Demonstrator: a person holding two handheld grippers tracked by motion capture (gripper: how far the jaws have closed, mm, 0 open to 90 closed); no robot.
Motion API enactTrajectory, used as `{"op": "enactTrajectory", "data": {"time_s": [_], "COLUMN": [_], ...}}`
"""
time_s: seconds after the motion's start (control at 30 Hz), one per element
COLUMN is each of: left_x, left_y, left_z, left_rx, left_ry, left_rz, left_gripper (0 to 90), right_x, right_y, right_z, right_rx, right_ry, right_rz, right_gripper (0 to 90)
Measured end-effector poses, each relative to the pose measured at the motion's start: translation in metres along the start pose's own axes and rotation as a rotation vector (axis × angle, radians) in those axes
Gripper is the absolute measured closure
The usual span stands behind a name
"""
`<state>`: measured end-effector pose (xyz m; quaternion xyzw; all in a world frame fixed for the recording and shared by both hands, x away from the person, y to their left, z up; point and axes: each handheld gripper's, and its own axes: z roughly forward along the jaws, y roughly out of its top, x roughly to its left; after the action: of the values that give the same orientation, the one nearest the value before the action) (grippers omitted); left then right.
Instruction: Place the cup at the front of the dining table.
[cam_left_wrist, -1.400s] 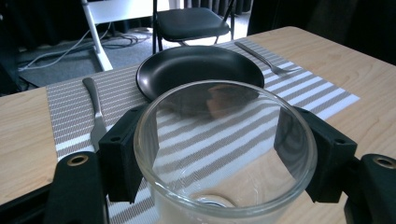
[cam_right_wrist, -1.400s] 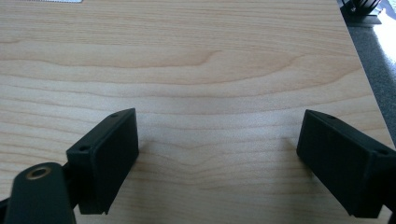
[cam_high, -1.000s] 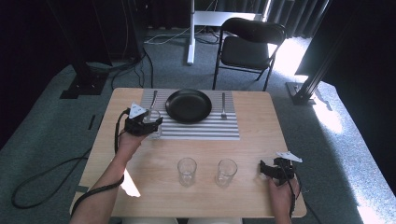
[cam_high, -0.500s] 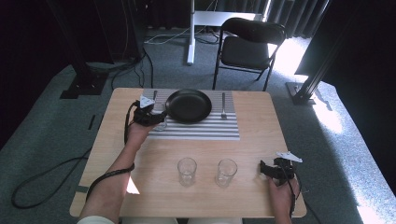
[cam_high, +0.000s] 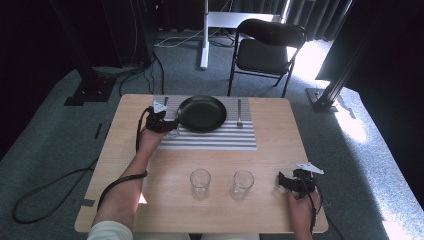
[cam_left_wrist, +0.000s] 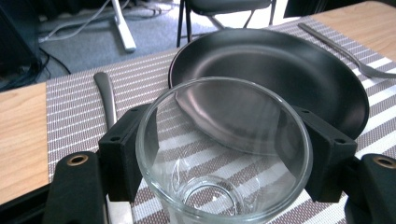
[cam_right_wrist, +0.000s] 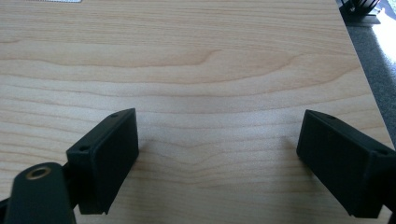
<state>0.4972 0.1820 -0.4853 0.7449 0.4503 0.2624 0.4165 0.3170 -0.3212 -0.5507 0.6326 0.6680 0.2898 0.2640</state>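
A clear drinking glass (cam_left_wrist: 224, 154) stands upright between the jaws of my left gripper (cam_left_wrist: 219, 154), which is shut on its sides. It sits over the striped placemat (cam_left_wrist: 70, 102), just left of the black plate (cam_left_wrist: 289, 65). From above, the left gripper (cam_high: 167, 127) and its glass (cam_high: 171, 131) are at the plate's (cam_high: 202, 113) left rim. My right gripper (cam_high: 284, 181) rests near the table's front right corner. Its jaws are wide apart over bare wood, so the right gripper (cam_right_wrist: 217, 158) is open and holds nothing.
Two more glasses (cam_high: 200, 183) (cam_high: 242, 184) stand side by side on the wooden table (cam_high: 280, 125) near its front edge. A fork (cam_high: 239, 114) lies right of the plate and a knife (cam_left_wrist: 106, 93) left of it. A chair (cam_high: 265, 50) stands beyond the table.
My left gripper has carried the glass a little farther away and to the right, up to the plate's left rim. The right gripper has stayed put.
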Motion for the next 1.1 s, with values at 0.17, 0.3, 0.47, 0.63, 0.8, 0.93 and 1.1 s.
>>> {"op": "enactTrajectory", "data": {"time_s": [0.17, 0.3, 0.47, 0.63, 0.8, 0.93, 1.1], "left_x": [0.001, -0.001, -0.004, -0.004, -0.003, -0.004, -0.008], "left_y": [-0.005, -0.007, -0.012, -0.017, -0.023, -0.026, -0.032], "left_z": [0.0, 0.001, 0.001, -0.003, -0.011, -0.018, -0.026], "left_rx": [-0.034, -0.007, 0.001, -0.003, -0.002, 0.007, 0.024], "left_ry": [-0.011, 0.01, 0.004, -0.008, -0.01, -0.015, -0.026], "left_rz": [0.001, -0.01, -0.031, -0.076, -0.086, -0.092, -0.072], "left_gripper": [28.3, 22.1, 20.4, 20.5, 20.5, 20.5, 20.5], "right_x": [0.0, 0.0, 0.0, 0.0, 0.0, 0.0, 0.0], "right_y": [0.0, 0.0, 0.0, 0.0, 0.0, 0.0, 0.0], "right_z": [0.0, 0.0, 0.0, 0.0, 0.0, 0.0, 0.0], "right_rx": [0.0, 0.0, 0.0, 0.0, 0.0, 0.0, 0.0], "right_ry": [0.0, 0.0, 0.0, 0.0, 0.0, 0.0, 0.0], "right_rz": [0.0, 0.0, 0.001, 0.001, 0.0, 0.001, 0.0], "right_gripper": [12.2, 12.2, 12.2, 12.2, 12.2, 12.2, 12.2]}}
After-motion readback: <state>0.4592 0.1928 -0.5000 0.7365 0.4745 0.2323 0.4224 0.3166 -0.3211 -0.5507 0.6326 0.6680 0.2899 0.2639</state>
